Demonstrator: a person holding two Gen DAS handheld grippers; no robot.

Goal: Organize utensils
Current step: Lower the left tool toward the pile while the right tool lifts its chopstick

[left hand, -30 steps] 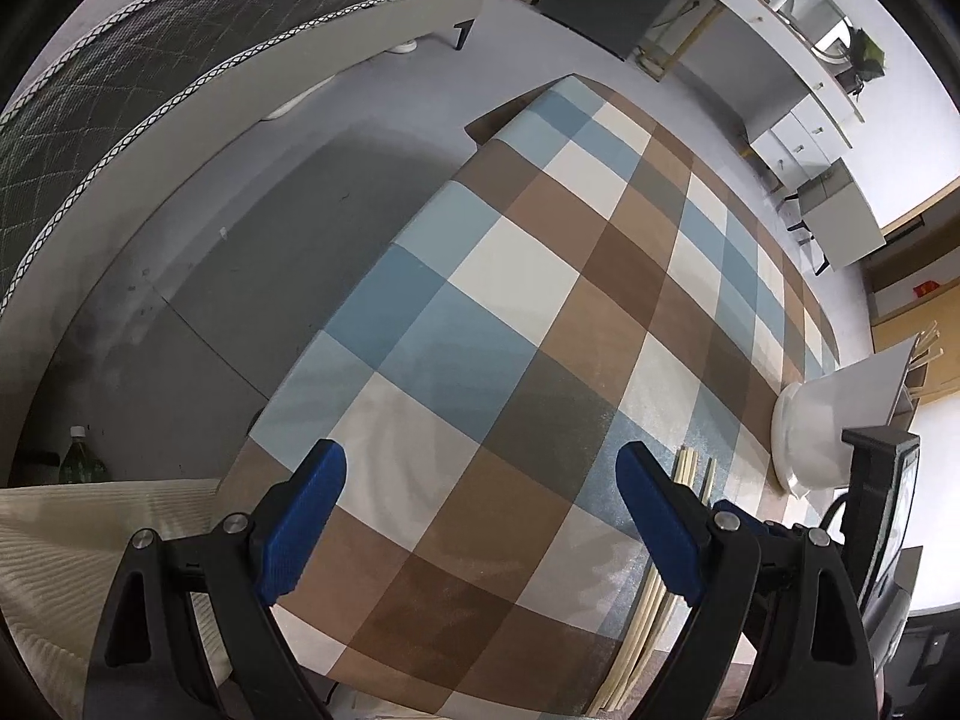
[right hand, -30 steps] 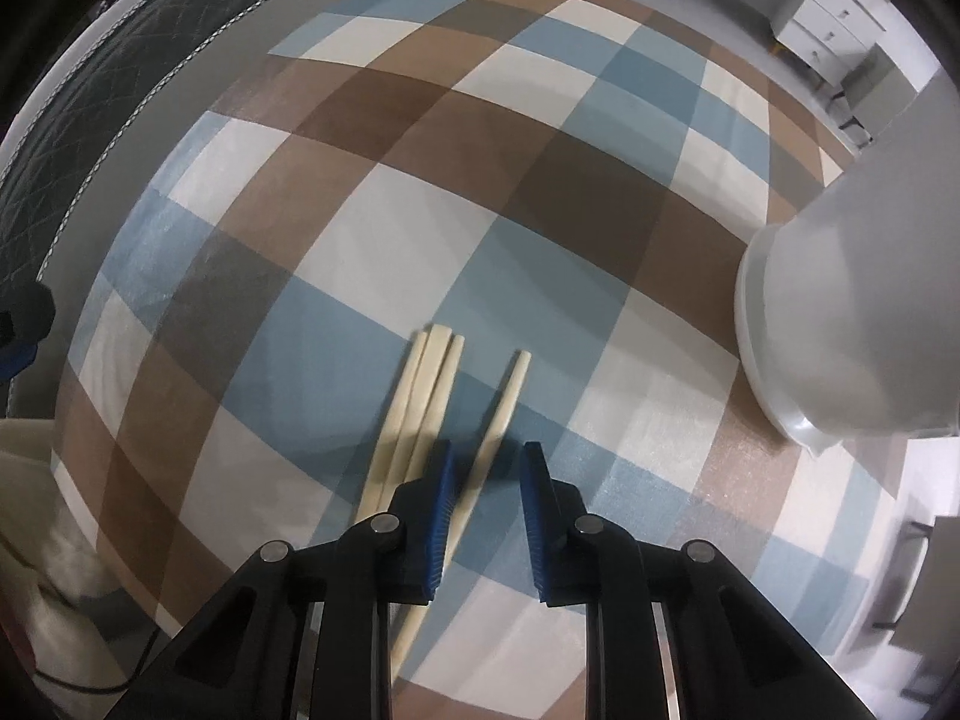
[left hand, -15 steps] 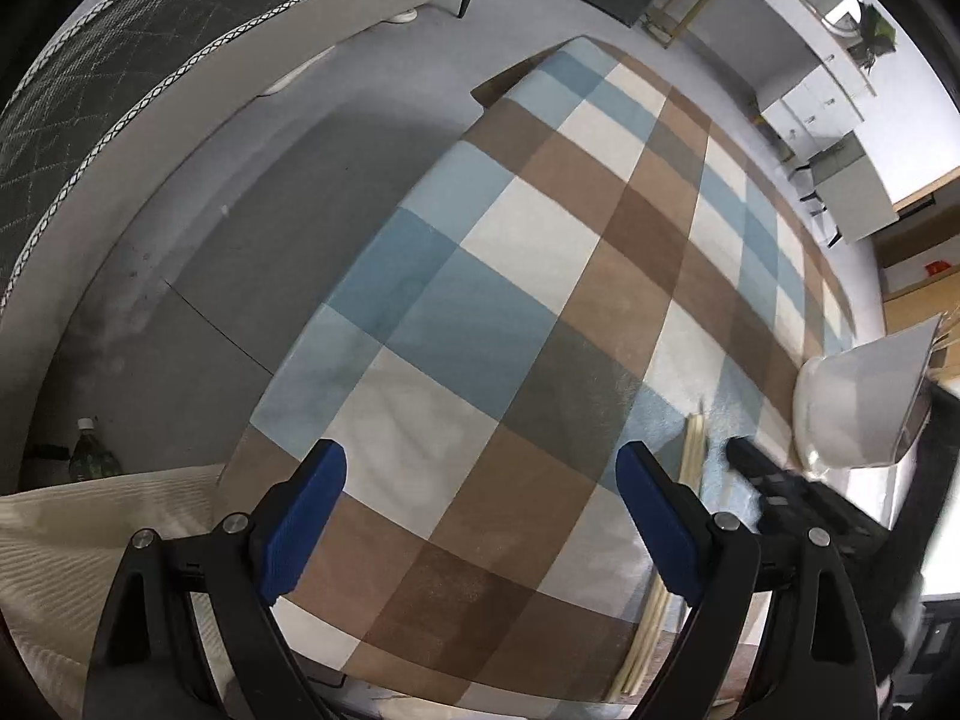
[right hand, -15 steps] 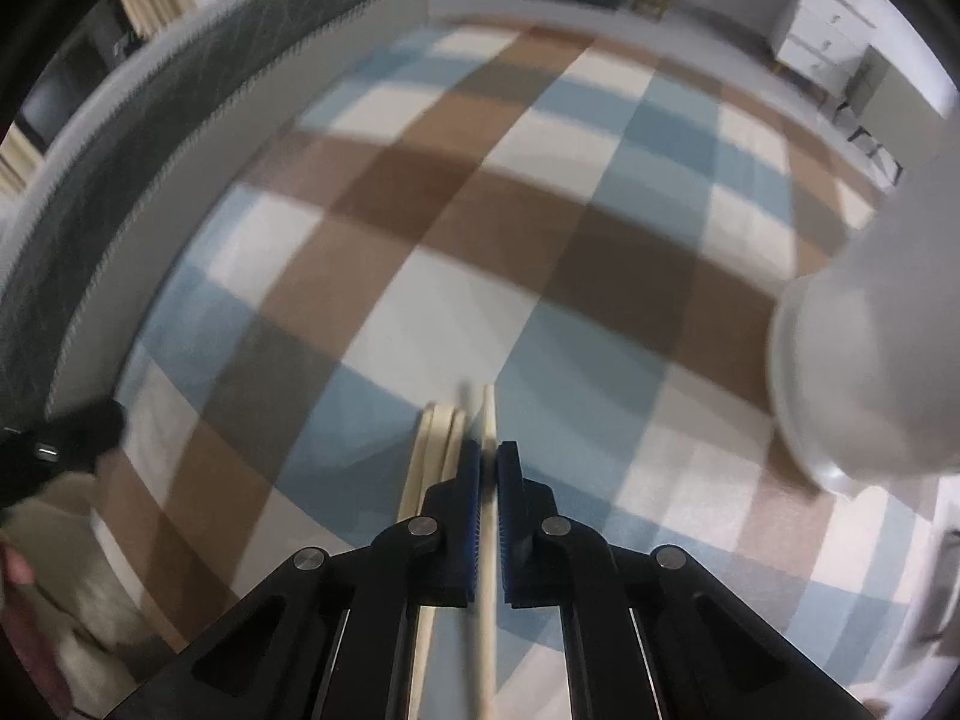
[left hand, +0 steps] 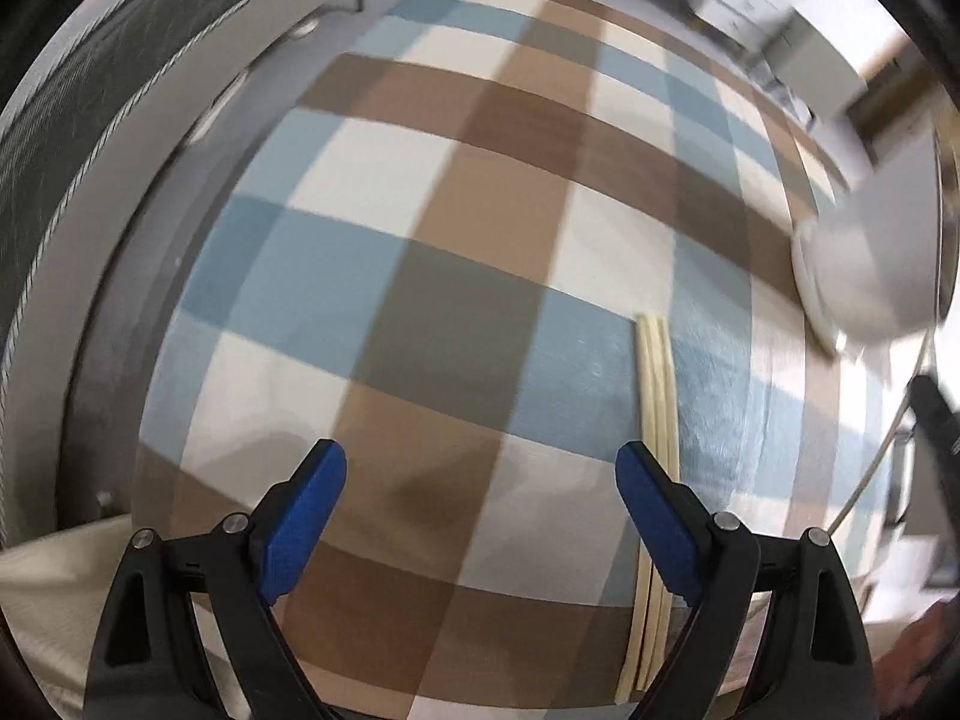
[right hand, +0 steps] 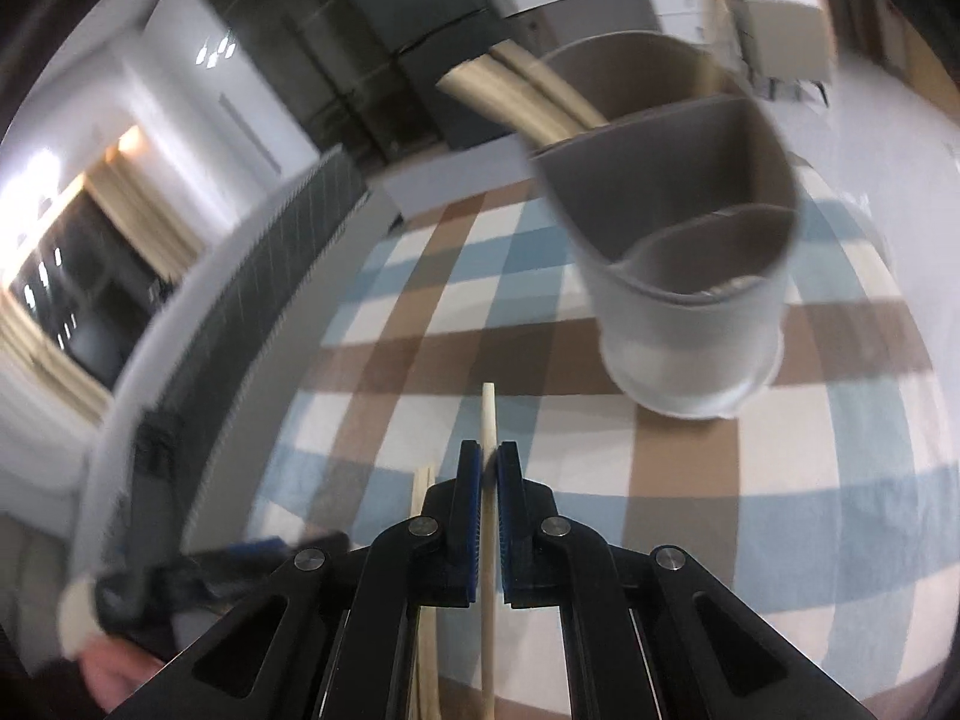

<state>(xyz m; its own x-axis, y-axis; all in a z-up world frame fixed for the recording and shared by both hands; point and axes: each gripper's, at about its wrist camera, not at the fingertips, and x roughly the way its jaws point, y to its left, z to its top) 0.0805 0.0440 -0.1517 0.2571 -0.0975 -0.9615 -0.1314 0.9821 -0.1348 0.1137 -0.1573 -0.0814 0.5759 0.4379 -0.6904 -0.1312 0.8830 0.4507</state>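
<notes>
Pinching a single chopstick between its blue pads, the right gripper was tilted forward and downward over the checked tablecloth, jaws pressed nearly together on the stick. The chopstick ran straight out past the fingertips toward the grey divided holder, its tip short of the holder (more chopsticks already leaned out of the far compartment). The frame was blurred. The left gripper pointed steeply down at the table, fingers spread wide with nothing between them. Remaining chopsticks, a tight bundle, lay flat on the cloth just beside the left gripper's right finger, passing under it in the left wrist view. The holder stood well to the right there. A bit of the person's hand showed low in the right wrist view.
</notes>
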